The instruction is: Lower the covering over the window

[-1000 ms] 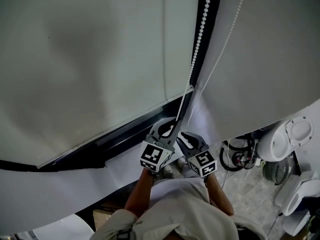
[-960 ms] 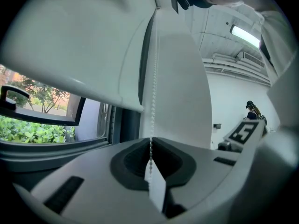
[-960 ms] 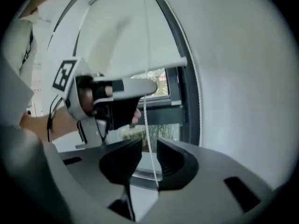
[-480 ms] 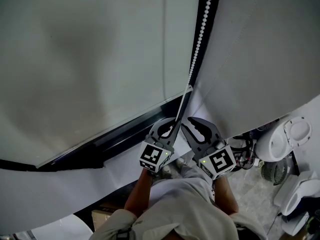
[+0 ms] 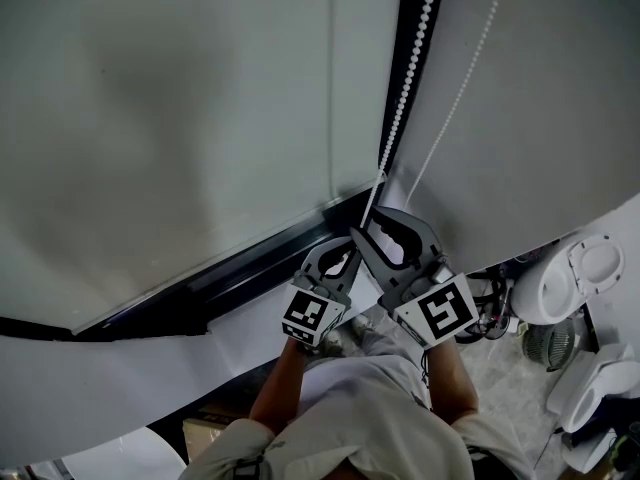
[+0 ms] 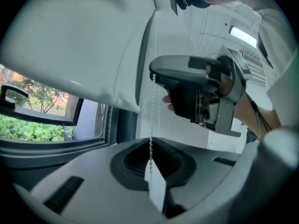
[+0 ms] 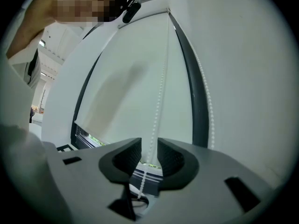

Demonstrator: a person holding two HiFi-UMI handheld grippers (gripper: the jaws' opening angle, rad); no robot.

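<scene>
Right gripper point(image 5: 370, 224) risen, fingers point(image 7: 124, 160) opening around bead chain point(image 5: 405, 78); left gripper point(image 5: 347, 257) clamps it.

Speckled floor point(image 5: 505, 393): white housings point(image 5: 575, 278), coiled black cable point(image 5: 493, 303) (partly hidden).

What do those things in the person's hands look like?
The left tool and right tool are grey, each with two curved jaws and a white cube of black square markers. The person wears a light shirt.
</scene>
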